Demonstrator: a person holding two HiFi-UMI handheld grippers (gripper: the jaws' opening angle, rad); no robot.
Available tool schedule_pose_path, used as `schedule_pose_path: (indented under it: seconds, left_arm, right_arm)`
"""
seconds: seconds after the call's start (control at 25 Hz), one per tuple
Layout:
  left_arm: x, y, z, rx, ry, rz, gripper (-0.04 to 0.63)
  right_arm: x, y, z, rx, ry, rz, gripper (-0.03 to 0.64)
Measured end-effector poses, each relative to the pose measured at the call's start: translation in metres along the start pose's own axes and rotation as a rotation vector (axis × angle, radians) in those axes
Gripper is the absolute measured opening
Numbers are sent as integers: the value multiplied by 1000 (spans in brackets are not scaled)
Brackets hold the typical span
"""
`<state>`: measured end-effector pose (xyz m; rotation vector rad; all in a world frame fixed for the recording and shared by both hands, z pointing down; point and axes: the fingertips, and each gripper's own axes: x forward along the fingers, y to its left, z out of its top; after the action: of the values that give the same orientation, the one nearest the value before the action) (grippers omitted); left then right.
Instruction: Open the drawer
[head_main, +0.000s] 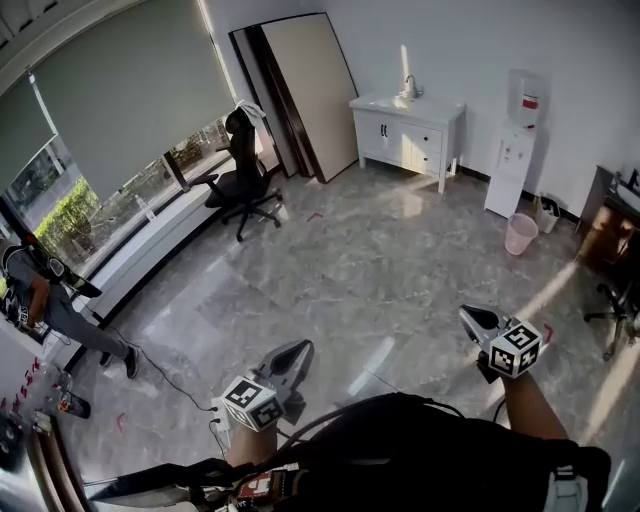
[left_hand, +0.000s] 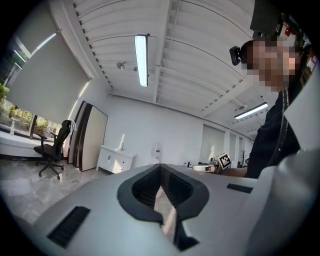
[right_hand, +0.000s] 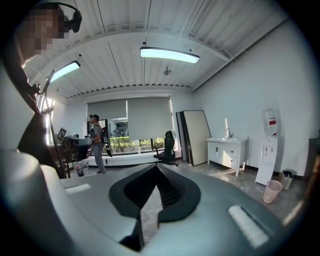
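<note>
**Head view: both grippers shut, white cabinet far across the room**

Head view looks down on a big room with a shiny grey floor (head_main: 330, 270). The left gripper (head_main: 300, 350) is low in the picture, and the right gripper (head_main: 468, 315) is low on the other side. Each one has a cube with black and white squares on it. Both grippers are over bare floor and touch nothing.

In the left gripper view the two jaws meet at their tips. Nothing is between them. In the right gripper view the jaws are pressed together too, and they hold nothing.

The white cabinet (head_main: 405, 135) stands against the far wall, well apart from both grippers. It has small doors on one side and drawers (head_main: 422, 136) on the other. The drawers look pushed in, but they are small in the picture. A tap (head_main: 408, 90) sits on top of the cabinet.

Just beside the cabinet stands a tall water cooler (head_main: 513, 150). A pink bin (head_main: 520, 233) is on the floor near it. On the other side of the cabinet, big flat boards (head_main: 310, 90) lean on the wall. A black chair (head_main: 243, 180) on wheels is near the long window (head_main: 120, 190). A person (head_main: 45, 300) stands at the far left edge, by the window.
</note>
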<state>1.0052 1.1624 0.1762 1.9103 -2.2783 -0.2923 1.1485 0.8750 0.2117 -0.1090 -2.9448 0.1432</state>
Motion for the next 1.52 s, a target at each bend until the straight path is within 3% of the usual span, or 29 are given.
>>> schedule_pose_path:
  seconds: [0.28, 0.68, 1.16, 1.52]
  left_arm:
    - [30, 99, 29, -3, -11, -76, -9]
    - [29, 263, 90, 37, -9, -100, -9]
    - [20, 380, 87, -35, -15, 37, -9]
    - [98, 424, 105, -10, -49, 163, -9]
  right_arm:
    - [82, -10, 34, -10, -18, -80, 2]
    - [246, 24, 84, -30, -53, -81, 2]
    - [383, 15, 91, -6, -3, 29, 2]
    - [472, -76, 103, -2, 11, 154, 2]
